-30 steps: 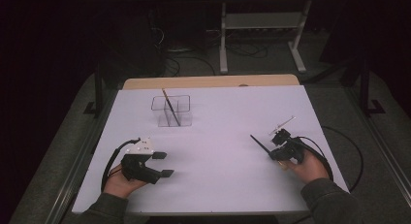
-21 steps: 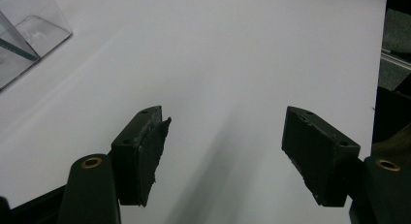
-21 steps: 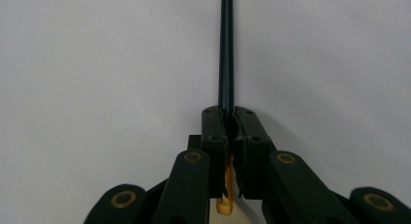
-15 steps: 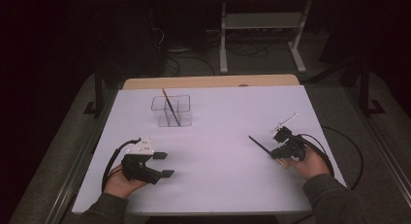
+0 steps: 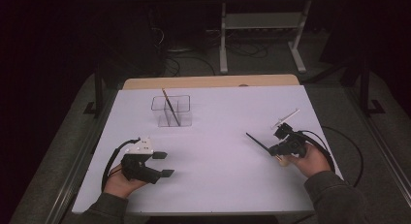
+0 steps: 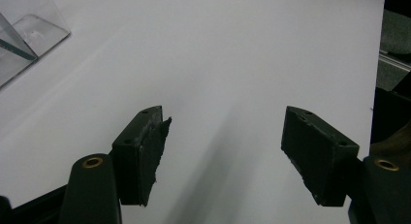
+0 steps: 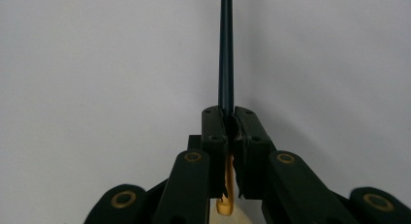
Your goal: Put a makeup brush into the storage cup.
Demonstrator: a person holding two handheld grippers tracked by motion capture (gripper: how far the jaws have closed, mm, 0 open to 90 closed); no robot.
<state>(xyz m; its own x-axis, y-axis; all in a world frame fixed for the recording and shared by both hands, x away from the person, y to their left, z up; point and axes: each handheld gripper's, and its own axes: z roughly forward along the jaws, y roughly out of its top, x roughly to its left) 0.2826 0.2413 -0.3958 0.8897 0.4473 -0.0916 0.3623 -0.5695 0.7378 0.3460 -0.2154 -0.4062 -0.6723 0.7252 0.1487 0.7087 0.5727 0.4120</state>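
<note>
Right tongs (image 7: pixel 228 118): clamped on my dark stick (image 7: pixel 226 49), well right of the clear box (image 5: pixel 171 110).
Left tongs (image 6: pixel 223 151): apart, holding nothing, near side of that box.
Surface (image 5: pixel 218 161): white.

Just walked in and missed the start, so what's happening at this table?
A person sits at a white table with a gripper in each hand. The right gripper is shut on a thin dark stick, which juts out over the table toward the middle. The left gripper is open and holds nothing, resting near the table's front left. Farther back stands a clear box with one stick already leaning inside it.
</note>
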